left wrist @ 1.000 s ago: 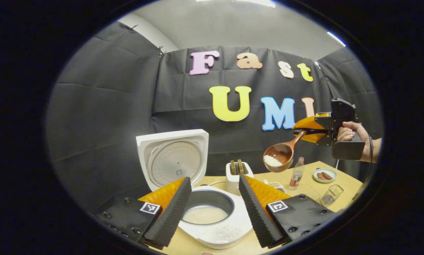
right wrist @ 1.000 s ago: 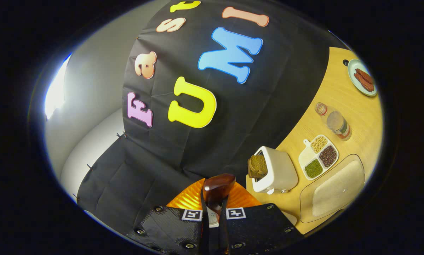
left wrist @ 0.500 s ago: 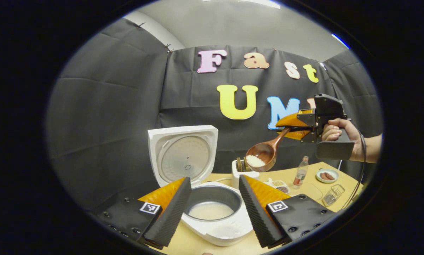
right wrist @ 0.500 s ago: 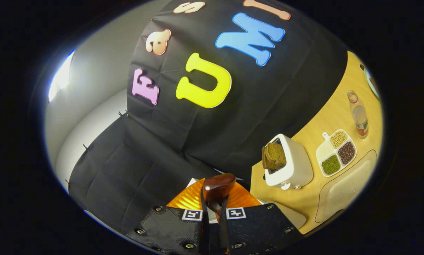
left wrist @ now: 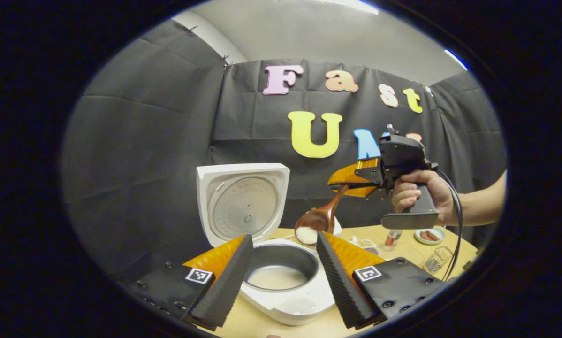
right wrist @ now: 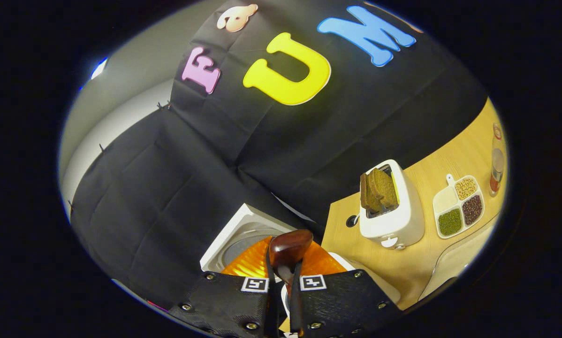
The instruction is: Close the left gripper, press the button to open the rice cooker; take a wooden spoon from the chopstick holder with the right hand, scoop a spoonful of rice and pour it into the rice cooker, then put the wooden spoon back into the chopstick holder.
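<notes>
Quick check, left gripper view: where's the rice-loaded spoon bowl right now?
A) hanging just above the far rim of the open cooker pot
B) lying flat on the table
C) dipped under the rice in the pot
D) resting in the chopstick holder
A: the wooden spoon, clamped by the right tongs, hangs with its rice-filled bowl just over the far rim of the open rice cooker, rice not yet poured.

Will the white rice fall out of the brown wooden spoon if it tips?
Probably yes. The white rice lies as a loose heap in the bowl of the brown wooden spoon, so it would likely slide out in a stream. The spoon looks stiff: the right gripper holds its thin handle and it shows no bend. Spilled grains may scatter beside the white rice cooker.
</notes>
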